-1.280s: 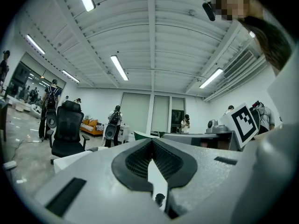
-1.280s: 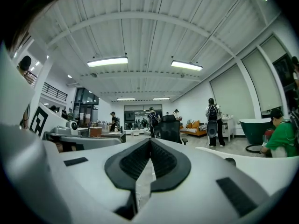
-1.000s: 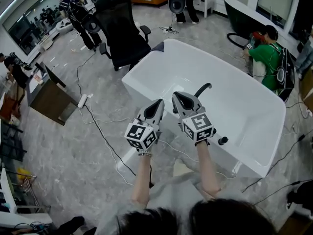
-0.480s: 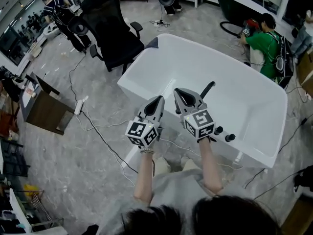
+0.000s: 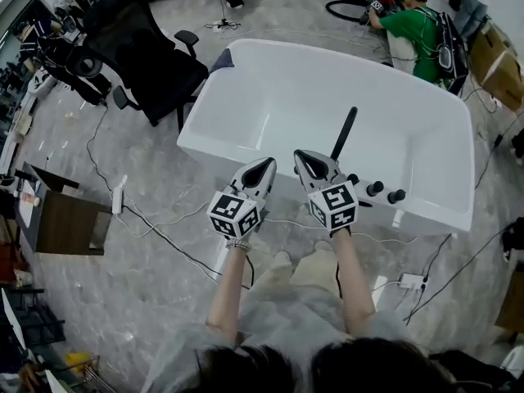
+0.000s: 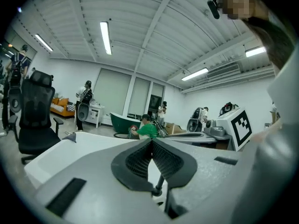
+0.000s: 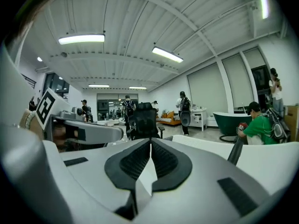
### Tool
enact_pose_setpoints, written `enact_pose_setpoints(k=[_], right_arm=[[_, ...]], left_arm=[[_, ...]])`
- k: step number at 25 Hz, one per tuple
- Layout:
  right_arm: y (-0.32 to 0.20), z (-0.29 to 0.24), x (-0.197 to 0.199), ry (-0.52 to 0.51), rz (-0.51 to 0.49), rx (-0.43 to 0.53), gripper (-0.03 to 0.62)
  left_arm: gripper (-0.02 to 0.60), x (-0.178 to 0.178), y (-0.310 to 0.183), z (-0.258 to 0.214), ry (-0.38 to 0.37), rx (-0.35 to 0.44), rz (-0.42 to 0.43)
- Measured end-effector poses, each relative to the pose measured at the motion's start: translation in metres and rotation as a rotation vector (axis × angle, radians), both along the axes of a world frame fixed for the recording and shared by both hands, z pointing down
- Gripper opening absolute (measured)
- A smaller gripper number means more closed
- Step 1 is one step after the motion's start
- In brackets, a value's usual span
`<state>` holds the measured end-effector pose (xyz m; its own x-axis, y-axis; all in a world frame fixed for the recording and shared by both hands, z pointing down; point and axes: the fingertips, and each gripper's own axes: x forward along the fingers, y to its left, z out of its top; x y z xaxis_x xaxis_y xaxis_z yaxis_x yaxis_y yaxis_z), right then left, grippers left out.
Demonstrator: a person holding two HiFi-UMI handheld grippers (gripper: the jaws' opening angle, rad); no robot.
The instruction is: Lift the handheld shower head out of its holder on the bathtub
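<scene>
You hold both tongs out in front of you, side by side, over the near edge of the white bathtub [image 5: 286, 88]. The left gripper [image 5: 266, 164] has its two jaws pressed together at the tips, and nothing is between them. The right gripper [image 5: 304, 156] is pressed together too, and it holds nothing. The black shower head [image 5: 343, 134] stands in its holder on the near edge of the tub, and its long handle leans up and away from you. It is just beside the right gripper, on that gripper's right side. In the right gripper view the shower head [image 7: 235, 151] shows off to the right of the jaws, not between them. It looks like there is a small gap between the two, but the head view is too small to be sure. Three round black knobs [image 5: 375, 188] sit on the tub edge just right of the shower head. A black office chair [image 5: 143, 60] stands on the floor left of the tub.
</scene>
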<state>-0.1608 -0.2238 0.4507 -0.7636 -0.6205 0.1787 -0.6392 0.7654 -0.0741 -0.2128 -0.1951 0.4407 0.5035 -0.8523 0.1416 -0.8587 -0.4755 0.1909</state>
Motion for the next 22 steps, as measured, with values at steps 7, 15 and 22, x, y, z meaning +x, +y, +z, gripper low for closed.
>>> enact_pose_setpoints(k=[7,15,22], right_arm=[[-0.008,0.084,0.0,0.055,0.074,-0.11,0.002],[-0.04,0.152,0.01,0.125,0.125,-0.178,0.002],[-0.05,0.203,0.011,0.121,0.156,-0.255,0.052]], left_arm=[[0.005,0.002,-0.013,0.07,-0.014,-0.116,0.106],[0.005,0.019,-0.033,0.137,0.061,-0.188,0.117],[0.005,0.021,-0.041,0.175,0.065,-0.225,0.136]])
